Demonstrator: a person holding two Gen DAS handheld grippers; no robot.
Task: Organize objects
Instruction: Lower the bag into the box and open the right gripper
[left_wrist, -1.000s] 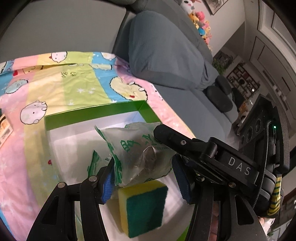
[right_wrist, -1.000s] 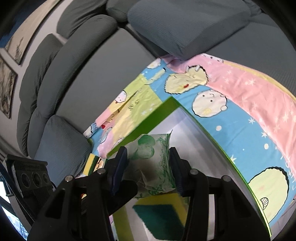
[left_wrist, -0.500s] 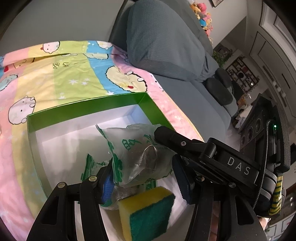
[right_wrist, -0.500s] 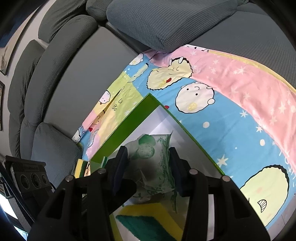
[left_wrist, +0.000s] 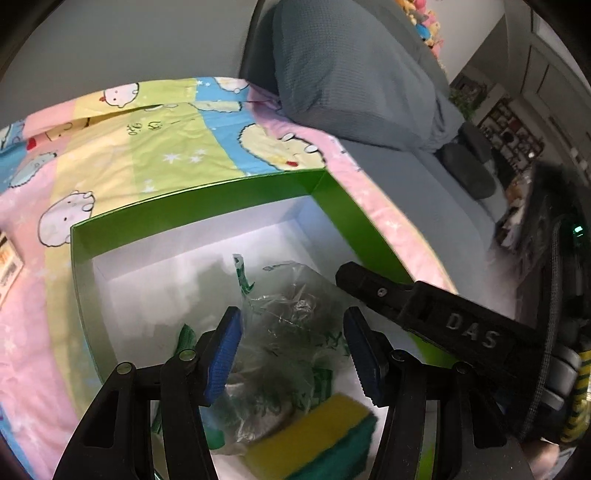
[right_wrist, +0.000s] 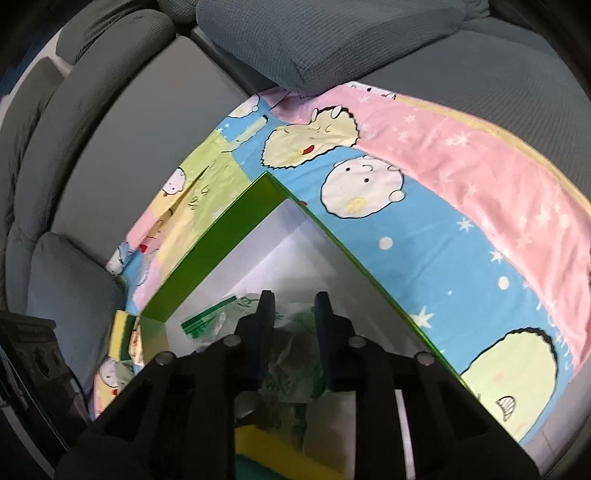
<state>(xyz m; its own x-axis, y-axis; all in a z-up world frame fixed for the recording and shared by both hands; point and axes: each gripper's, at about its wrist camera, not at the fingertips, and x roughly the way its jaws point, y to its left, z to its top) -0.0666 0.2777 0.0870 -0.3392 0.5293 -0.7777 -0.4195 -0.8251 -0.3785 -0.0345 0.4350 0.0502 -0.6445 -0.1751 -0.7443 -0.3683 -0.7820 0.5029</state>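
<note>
1. Cartoon-print blanket (left_wrist: 122, 173): spread over the grey sofa (left_wrist: 362, 81) and lying under everything we list. More of it shows beyond the box's far wall than a second ago, since our viewpoint has dropped and tipped down.
2. Green box (left_wrist: 192, 203), white inside: open-topped, sitting on the blanket. It now fills the middle of both wrist views, where a second ago only its far walls were in sight.
3. Left gripper (left_wrist: 291, 354): jaws at a moderate gap, blue pads to either side of the packet. The left pad looks pressed against the plastic; the right pad's contact we cannot tell. Its gap matches the earlier frames.
4. Clear packet with green print (left_wrist: 291, 332), a metal scourer inside: down within the box walls, between the pads of both grippers, where a second ago it was held above the box.
5. Yellow-and-green sponge (left_wrist: 317, 439): already in the box, at its near edge, touching the packet.
6. Right gripper (right_wrist: 293, 317): its jaws have just been closing and now stand narrow, pinching the packet's crinkled plastic.
7. Our judgement: the packet has reached its place; both grippers must still let go.
</note>
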